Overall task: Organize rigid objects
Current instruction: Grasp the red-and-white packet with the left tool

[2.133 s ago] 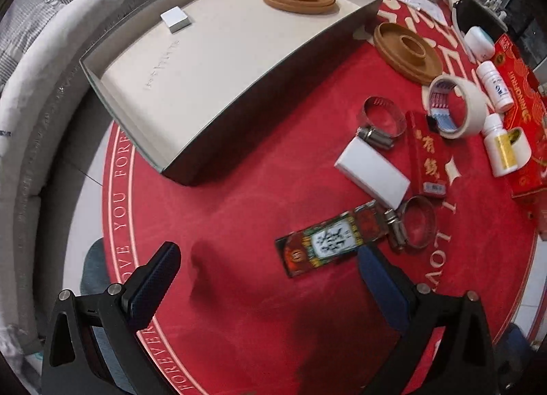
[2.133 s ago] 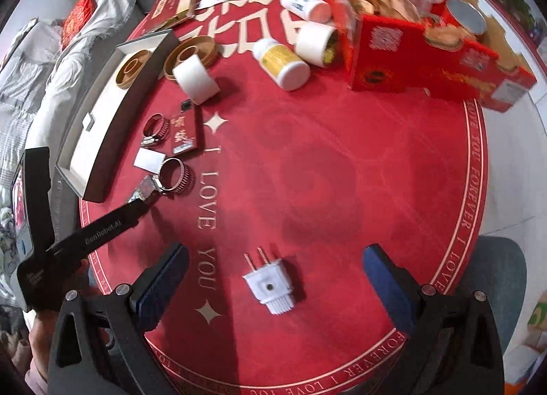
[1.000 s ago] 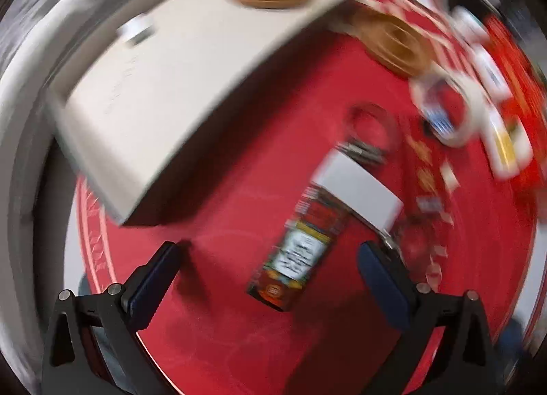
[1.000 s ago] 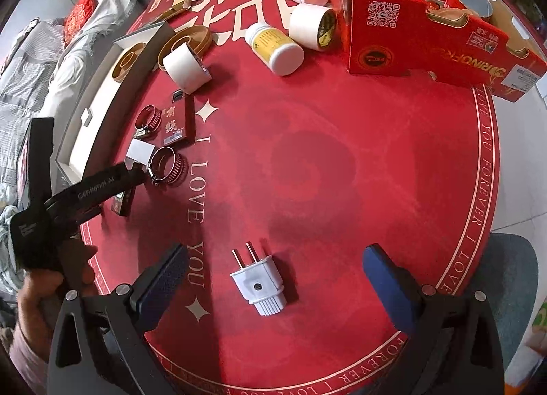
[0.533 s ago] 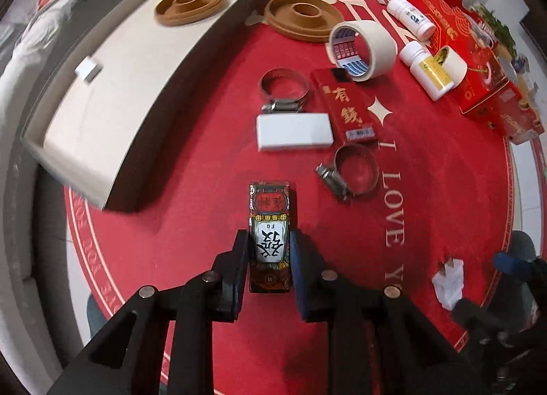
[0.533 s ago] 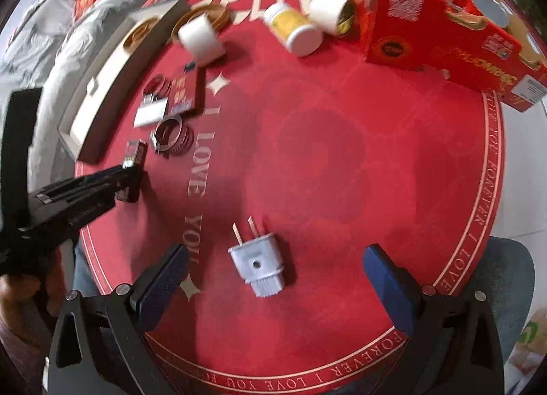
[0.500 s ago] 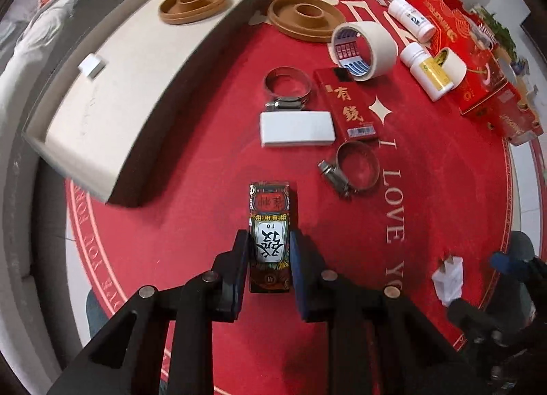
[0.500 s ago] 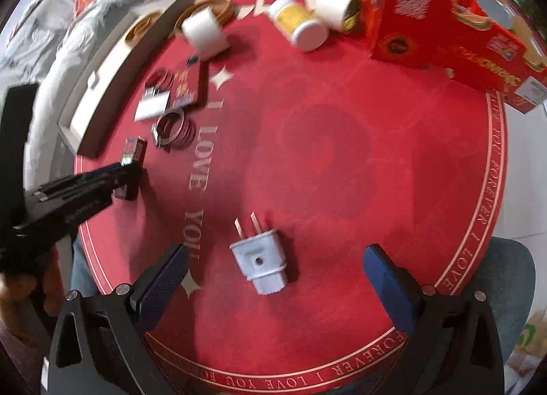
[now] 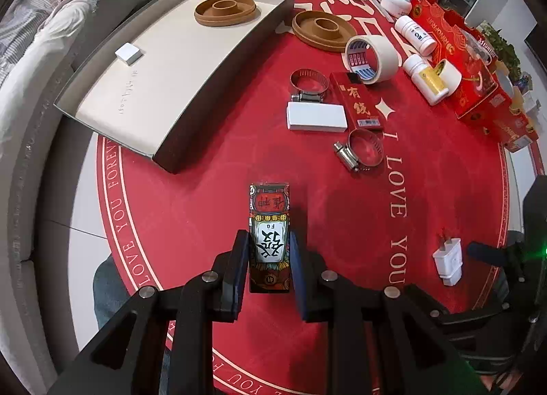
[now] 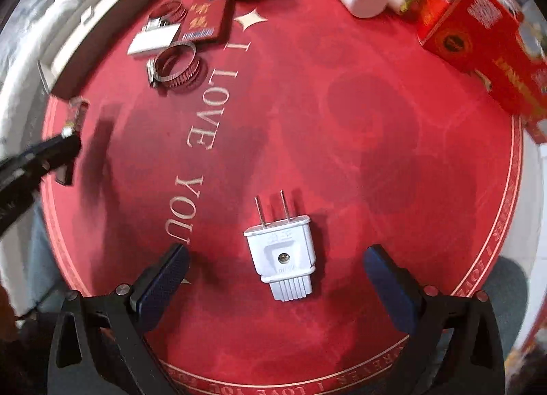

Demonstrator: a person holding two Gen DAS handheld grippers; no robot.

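My left gripper is shut on a small printed card box with red, black and white patterns, held a little above the red tablecloth. The same gripper shows blurred at the left edge of the right wrist view. An open grey tray lies to the upper left and holds a brown dish and a small white block. My right gripper stands open, straddling a white two-pin plug that lies flat on the cloth; the plug also appears in the left wrist view.
On the cloth lie two metal hose clamps, a white rectangular block, a red flat box, a tape roll, a second brown dish, white bottles and a red carton. A sofa borders the left.
My left gripper closed on the printed box and lifted it slightly toward the tray side. My right gripper sank lower over the white plug, which now looks larger between its fingers.
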